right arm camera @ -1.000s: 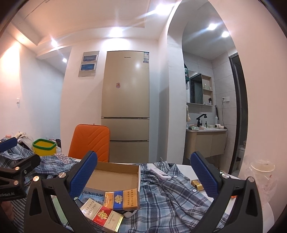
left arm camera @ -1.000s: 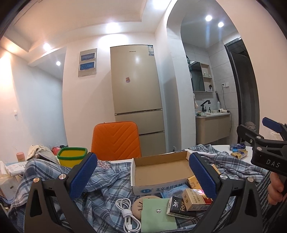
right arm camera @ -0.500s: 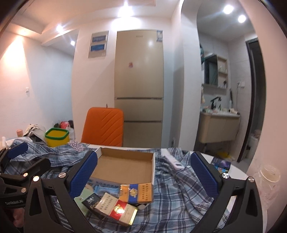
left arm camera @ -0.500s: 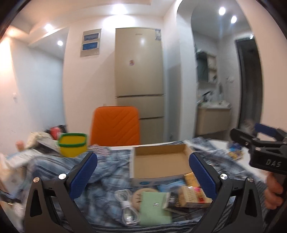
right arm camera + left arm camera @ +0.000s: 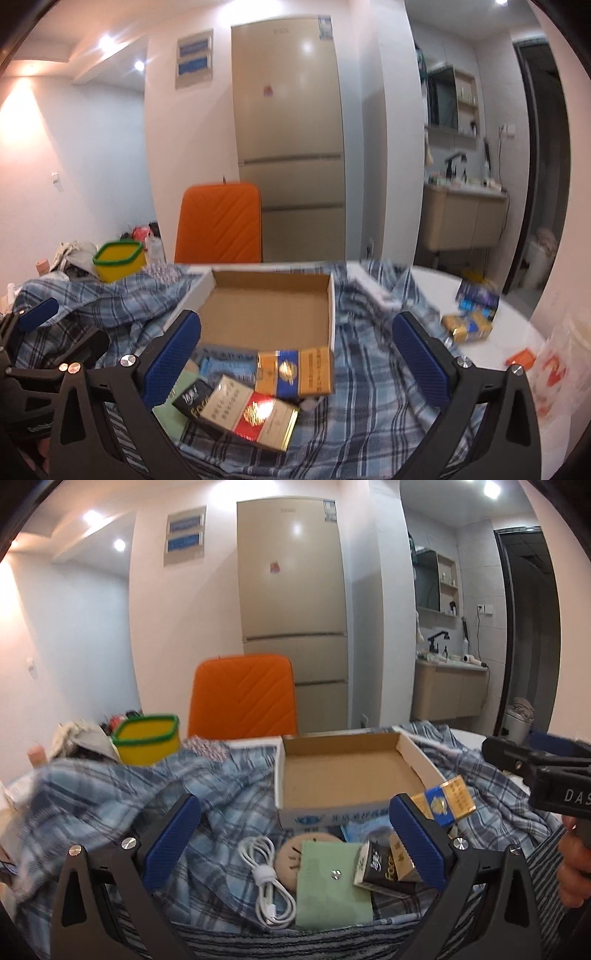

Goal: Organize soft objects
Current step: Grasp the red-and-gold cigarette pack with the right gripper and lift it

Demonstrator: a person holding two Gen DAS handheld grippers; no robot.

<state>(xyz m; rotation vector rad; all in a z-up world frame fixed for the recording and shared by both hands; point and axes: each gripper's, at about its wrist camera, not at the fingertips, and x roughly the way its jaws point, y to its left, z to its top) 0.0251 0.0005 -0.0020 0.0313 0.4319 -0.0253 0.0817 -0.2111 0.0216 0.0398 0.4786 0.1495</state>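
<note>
A crumpled blue plaid shirt (image 5: 110, 805) covers the table; it also shows in the right wrist view (image 5: 369, 369). An open, empty cardboard box (image 5: 347, 775) lies on it, seen too from the right (image 5: 269, 314). My left gripper (image 5: 295, 845) is open above a green pouch (image 5: 330, 882), a white cable (image 5: 267, 878) and a round beige pad (image 5: 288, 856). My right gripper (image 5: 297, 362) is open above several cigarette packs (image 5: 293, 373); it shows at the left view's right edge (image 5: 546, 771).
An orange chair (image 5: 242, 698) stands behind the table, with a fridge (image 5: 291, 609) beyond. A yellow tub with a green rim (image 5: 147, 738) sits at the back left. More small packs (image 5: 471, 314) and a plastic bag (image 5: 554, 365) lie on the white tabletop at right.
Both grippers have tilted downward and moved closer over the table, so the box and the items in front of it sit higher and larger in view. Both stay open.
</note>
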